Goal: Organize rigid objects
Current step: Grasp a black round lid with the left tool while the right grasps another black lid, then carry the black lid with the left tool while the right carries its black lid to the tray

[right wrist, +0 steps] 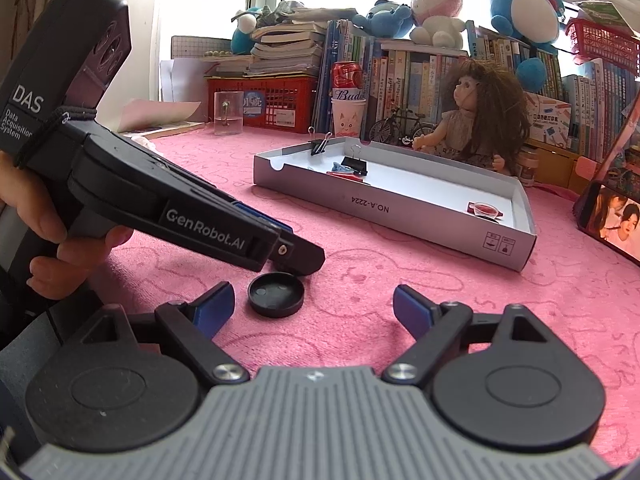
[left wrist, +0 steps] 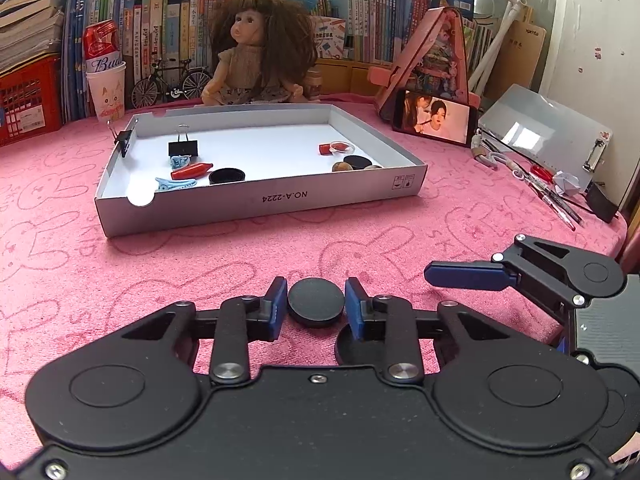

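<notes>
Gripping black disc [left wrist: 316, 307], left gripper [left wrist: 316, 305], open cloth around

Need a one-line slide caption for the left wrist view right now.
Left gripper fingers bracket a black round lid on the pink cloth, white tray of small items beyond.

Both wrist cameras sit low, close over the pink towel-covered bench [left wrist: 280, 248], facing the bookshelf. Both share the shallow grey cardboard tray [left wrist: 260, 200] [right wrist: 400, 208]; right view looks from further right.

A pink towel-like cloth [left wrist: 200, 264] (printed with rabbit outlines) covers the surface; on it sit a shallow grey box [left wrist: 264, 200], a doll [left wrist: 256, 60], a propped phone [left wrist: 436, 122] and pens [left wrist: 556, 200].
</notes>
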Demonstrator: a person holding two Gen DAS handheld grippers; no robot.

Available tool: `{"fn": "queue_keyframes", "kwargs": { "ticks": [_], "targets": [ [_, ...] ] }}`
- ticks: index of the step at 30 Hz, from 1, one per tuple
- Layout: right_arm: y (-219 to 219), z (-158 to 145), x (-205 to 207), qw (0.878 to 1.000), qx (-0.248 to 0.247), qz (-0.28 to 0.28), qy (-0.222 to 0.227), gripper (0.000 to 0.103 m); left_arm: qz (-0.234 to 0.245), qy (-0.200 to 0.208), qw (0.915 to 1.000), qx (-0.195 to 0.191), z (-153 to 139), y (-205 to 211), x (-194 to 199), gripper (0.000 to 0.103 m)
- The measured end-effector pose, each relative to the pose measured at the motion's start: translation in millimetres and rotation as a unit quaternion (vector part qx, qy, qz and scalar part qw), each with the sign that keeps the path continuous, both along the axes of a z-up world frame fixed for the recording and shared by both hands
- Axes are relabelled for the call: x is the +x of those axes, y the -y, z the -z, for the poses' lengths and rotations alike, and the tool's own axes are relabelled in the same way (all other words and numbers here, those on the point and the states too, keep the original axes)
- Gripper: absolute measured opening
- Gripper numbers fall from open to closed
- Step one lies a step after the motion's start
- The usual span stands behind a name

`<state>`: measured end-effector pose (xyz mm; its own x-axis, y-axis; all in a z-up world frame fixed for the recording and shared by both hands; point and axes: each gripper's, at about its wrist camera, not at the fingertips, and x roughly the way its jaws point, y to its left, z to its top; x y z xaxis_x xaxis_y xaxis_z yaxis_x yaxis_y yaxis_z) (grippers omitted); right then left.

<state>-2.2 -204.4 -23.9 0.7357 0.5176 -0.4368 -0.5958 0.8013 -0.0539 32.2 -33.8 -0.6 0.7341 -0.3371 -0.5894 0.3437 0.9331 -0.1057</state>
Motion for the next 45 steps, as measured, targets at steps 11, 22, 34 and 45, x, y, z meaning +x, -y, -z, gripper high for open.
{"fn": "queue_keyframes", "kwargs": {
  "ticks": [11,22,34,45],
  "targets": [
    [-1.4,3.4,5.3,1.0,0.005,0.001,-0.006,0.092,-0.029,0.005,0.9996,-0.003,-3.1,-11.9,4.4,0.03],
    [0.9,5.1,9.5,0.999,0.011,0.03,0.005,0.078,-0.044,0.006,0.999,0.001,-0.6,-15.9,5.2,0.029],
    [2.3,4.6,10.2,0.999,0.016,0.039,0.0,0.052,-0.047,0.007,0.9988,0.008,2.4,-12.7,4.7,0.03],
    [4.1,3.3,10.7,0.998,0.022,0.052,-0.001,0.037,-0.057,0.022,0.998,0.015,3.9,-8.9,-0.1,0.03]
  ]
}}
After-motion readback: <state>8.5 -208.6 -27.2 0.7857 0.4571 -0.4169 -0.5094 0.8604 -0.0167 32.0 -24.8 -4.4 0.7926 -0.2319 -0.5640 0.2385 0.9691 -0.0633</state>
